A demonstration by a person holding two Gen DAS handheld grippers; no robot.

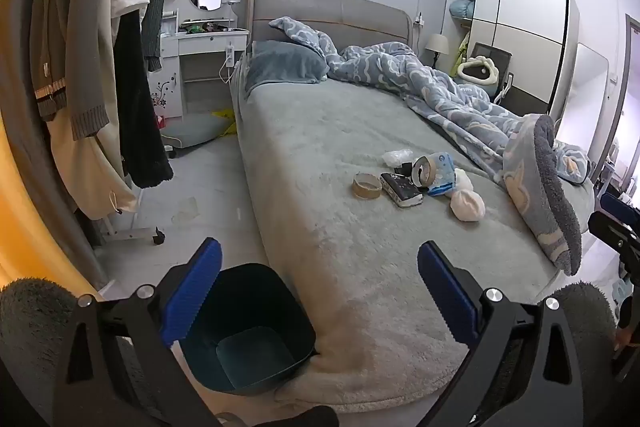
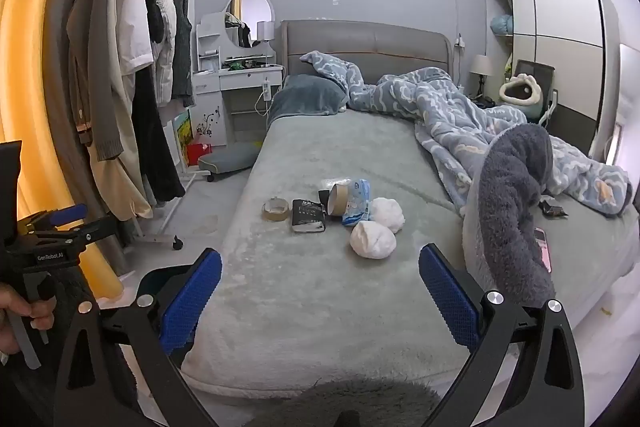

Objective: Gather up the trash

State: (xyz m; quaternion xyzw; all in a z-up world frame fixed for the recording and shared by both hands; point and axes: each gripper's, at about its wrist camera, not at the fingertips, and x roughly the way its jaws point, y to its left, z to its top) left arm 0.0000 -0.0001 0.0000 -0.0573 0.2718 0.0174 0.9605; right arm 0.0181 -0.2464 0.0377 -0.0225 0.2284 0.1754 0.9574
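**Fingers wide open on both grippers, trash pile sitting mid-bed**

Fingers spread wide on the left gripper (image 1: pixel 319 291) and the right gripper (image 2: pixel 320 297), blue pads well apart, nothing held in either.

Trash clustered near the middle of the grey bed (image 2: pixel 320 307), well ahead of both grippers:
- two white crumpled paper balls (image 2: pixel 373 239), touching each other, nearest the foot of the bed
- blue-and-white tissue packet (image 2: pixel 357 203) just behind them
- cardboard tape core (image 2: pixel 338 201) tipped on its side, leaning against the packet
- small black box (image 2: pixel 306 221) lying flat just left of the core
- flat tape roll (image 2: pixel 275 209) a little apart, furthest left
- bit of clear crumpled plastic (image 1: pixel 396 157) at the back of the pile

Dark teal bin (image 1: pixel 250 327) on the floor, tucked right against the bed's near corner, showing between the left fingers. Looks empty from up here.

Rumpled blue patterned duvet (image 2: pixel 460 115) heaped along the right side of the bed, grey fleece fold (image 2: pixel 516 207) hanging near the right gripper. Pink phone (image 2: pixel 542 251) peeking out beside that fold. Clothes rack (image 2: pixel 132 99) full of coats off to the left, white desk (image 2: pixel 244 75) with a round mirror beside the headboard.
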